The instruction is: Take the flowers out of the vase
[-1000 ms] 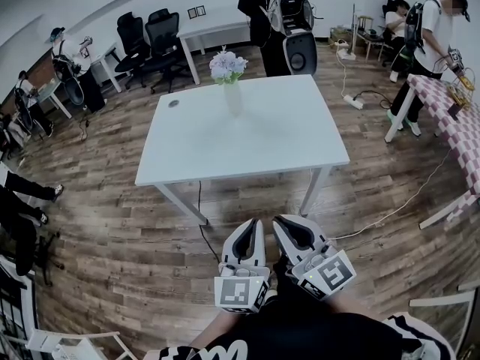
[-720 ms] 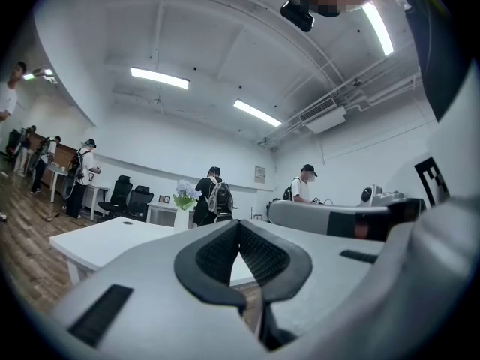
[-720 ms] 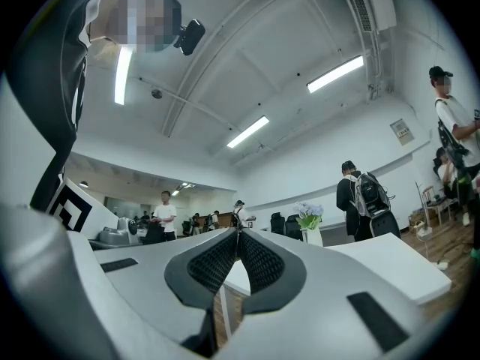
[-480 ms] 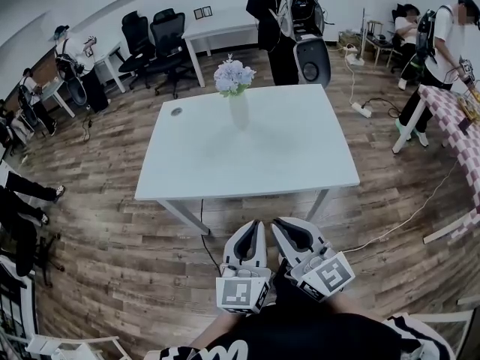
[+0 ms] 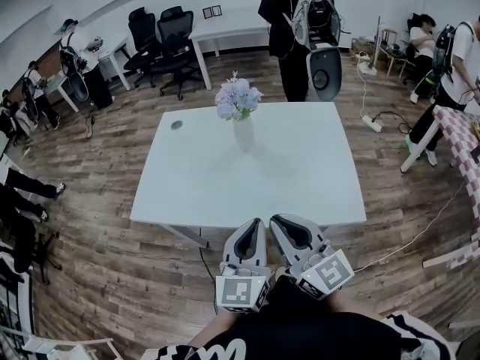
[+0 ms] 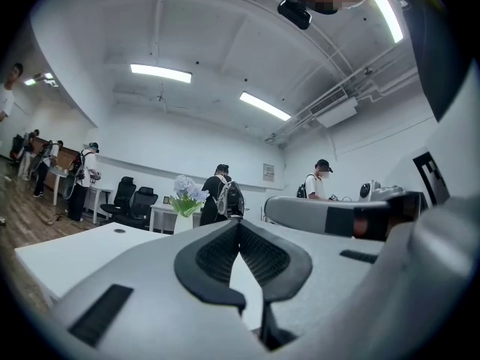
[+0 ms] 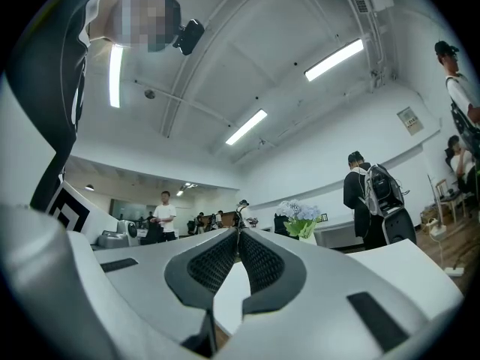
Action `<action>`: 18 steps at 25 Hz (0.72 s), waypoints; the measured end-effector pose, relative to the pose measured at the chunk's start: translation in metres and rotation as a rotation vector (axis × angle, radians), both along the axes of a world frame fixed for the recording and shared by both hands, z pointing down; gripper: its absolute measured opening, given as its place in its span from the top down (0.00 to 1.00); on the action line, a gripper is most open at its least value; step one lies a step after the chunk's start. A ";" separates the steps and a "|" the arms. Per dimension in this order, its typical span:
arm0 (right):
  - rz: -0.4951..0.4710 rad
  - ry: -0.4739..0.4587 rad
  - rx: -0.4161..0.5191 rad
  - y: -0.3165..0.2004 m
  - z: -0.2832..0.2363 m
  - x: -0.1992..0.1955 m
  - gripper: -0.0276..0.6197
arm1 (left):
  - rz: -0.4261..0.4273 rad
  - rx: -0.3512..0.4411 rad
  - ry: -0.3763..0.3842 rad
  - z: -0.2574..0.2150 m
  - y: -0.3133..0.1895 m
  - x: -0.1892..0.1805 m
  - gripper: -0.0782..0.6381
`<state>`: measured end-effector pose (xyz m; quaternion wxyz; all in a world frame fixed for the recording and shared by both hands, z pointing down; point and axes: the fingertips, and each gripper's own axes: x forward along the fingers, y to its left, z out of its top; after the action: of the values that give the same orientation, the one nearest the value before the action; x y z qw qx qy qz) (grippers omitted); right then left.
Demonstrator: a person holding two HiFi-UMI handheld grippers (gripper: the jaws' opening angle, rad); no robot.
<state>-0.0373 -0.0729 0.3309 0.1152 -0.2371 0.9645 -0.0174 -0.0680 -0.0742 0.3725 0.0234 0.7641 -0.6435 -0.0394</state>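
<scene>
A white vase [image 5: 244, 134] with pale blue flowers [image 5: 238, 98] stands on the far half of a white table [image 5: 300, 178]. The flowers also show in the left gripper view [image 6: 184, 190] and the right gripper view [image 7: 297, 214], far beyond the jaws. My left gripper [image 5: 253, 223] and right gripper [image 5: 278, 221] are side by side at the table's near edge, both pointing at the table. Each is shut with nothing between its jaws. The vase is well out of reach of both.
A person with a backpack [image 5: 315, 21] stands just behind the table. Office chairs [image 5: 169, 32] and a white desk [image 5: 225, 32] stand at the back left. More people are at the right [image 5: 450, 58] and left [image 5: 75, 58]. A cable [image 5: 420, 208] trails over the wooden floor.
Both grippers and my view have moved forward toward the table, whose near edge now lies right at the fingertips. The vase looks closer. Both grippers stay shut.
</scene>
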 end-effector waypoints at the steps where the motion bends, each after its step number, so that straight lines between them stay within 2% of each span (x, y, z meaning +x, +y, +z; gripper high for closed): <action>1: -0.009 -0.002 0.002 -0.008 -0.001 -0.003 0.91 | -0.007 0.002 0.001 -0.001 -0.009 -0.003 0.89; 6: -0.032 0.030 -0.004 -0.054 0.006 -0.010 0.91 | -0.020 0.005 -0.007 -0.001 -0.055 -0.006 0.89; 12: -0.044 0.053 0.006 -0.106 0.009 0.000 0.91 | -0.054 0.018 -0.007 -0.006 -0.102 0.000 0.89; 18: -0.075 0.050 -0.020 -0.127 0.018 -0.001 0.91 | -0.072 0.008 -0.008 0.002 -0.120 0.005 0.89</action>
<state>-0.0380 -0.1997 0.3491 0.0879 -0.2023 0.9750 -0.0252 -0.0632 -0.1941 0.3748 0.0164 0.7407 -0.6705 -0.0395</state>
